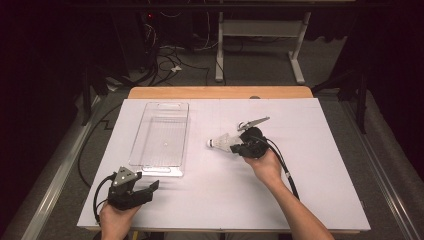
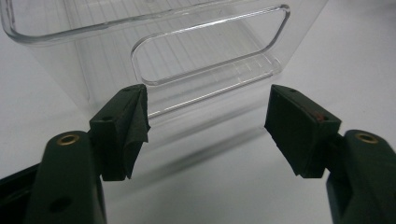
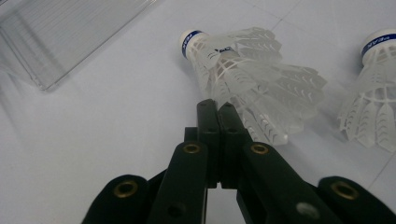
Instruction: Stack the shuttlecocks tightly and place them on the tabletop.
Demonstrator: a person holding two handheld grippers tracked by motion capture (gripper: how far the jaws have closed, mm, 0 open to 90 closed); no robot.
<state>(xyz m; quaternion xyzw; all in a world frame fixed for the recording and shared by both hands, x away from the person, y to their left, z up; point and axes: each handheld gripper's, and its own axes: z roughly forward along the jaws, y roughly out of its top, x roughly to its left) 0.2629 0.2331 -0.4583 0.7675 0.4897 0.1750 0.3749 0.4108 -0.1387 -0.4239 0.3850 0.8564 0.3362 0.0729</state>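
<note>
Lying on the white surface (image 1: 300, 190) right of centre, a white plastic shuttlecock with a blue-banded cork (image 3: 243, 79) is pinched at its skirt edge by the right gripper (image 1: 239, 146), whose jaws are pressed together on the thin skirt. A second white shuttlecock (image 3: 373, 107) is seen just beside it in the right gripper view, apart from the first. Wide bare room is left toward the near and right edges. The clear rectangular plastic bin (image 1: 161, 134) is set left of centre, well apart from the shuttlecocks, with nothing seen inside. The left gripper (image 1: 150, 189) is held near the bin's closer end, its jaws spread apart on nothing.
</note>
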